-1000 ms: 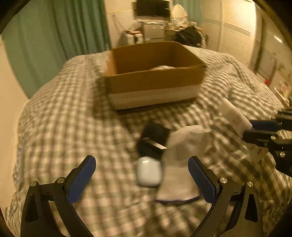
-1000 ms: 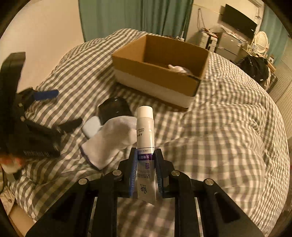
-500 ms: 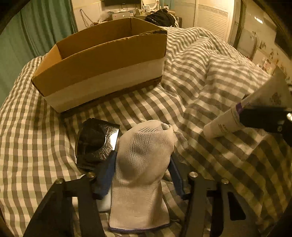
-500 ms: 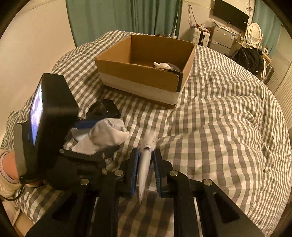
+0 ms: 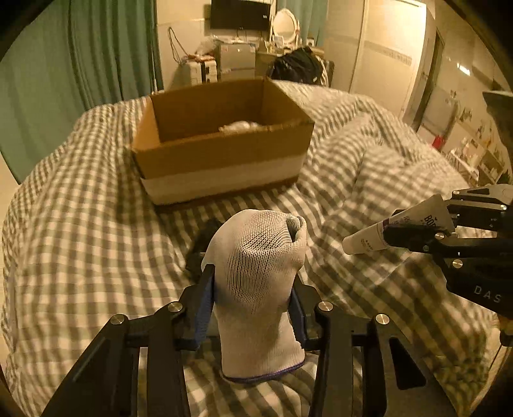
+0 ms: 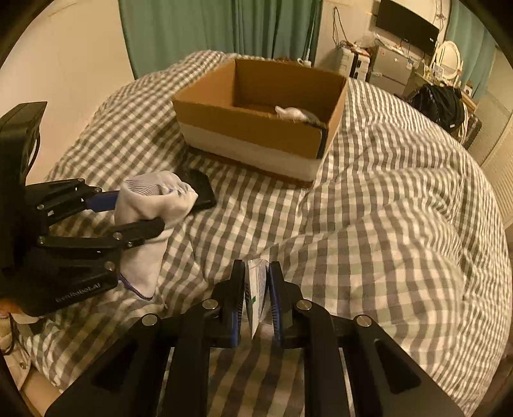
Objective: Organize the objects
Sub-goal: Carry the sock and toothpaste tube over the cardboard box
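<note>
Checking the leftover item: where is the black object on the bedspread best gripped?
The black object lies flat and partly hidden behind the sock held by the left gripper. Probably come from above and pinch its exposed box-side edge across the thin sides.

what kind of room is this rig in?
Most likely a lived-in bedroom: work happens on a bed with a gray checked duvet, green curtains hang behind it, and a wall TV sits above a cluttered dresser with a round mirror.
</note>
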### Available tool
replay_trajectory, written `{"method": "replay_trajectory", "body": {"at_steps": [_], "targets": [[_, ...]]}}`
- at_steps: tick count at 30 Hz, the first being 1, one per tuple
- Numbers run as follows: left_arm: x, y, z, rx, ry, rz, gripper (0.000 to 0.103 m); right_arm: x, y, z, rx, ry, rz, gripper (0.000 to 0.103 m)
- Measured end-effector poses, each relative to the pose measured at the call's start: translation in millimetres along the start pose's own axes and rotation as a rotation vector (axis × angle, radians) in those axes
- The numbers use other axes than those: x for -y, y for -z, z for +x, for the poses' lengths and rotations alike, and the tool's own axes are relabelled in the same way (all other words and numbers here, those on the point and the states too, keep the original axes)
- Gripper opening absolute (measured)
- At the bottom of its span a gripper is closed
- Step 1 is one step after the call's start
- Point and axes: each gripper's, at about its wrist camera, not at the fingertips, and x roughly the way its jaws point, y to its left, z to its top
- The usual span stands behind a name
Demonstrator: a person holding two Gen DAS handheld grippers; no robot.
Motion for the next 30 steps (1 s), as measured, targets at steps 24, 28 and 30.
{"method": "replay_trajectory", "body": {"at_steps": [24,28,30], "targets": [[-26.8,-45.0,-129.7,0.202,0.053,-0.021,0.042,-42.5,-17.8,-119.6,0.182,0.063,-0.076,0.014],[-28.9,-64.1,-138.0,0.237,0.035,0.003,0.042,-46.3,-32.5,-134.4,0.216,0.069,-0.102,0.014],[-30.2,-76.9,-139.0,0.253,0.027,0.009,0.042,-47.1,-44.2,-141.2,0.242,0.065,-0.107,0.014]]}}
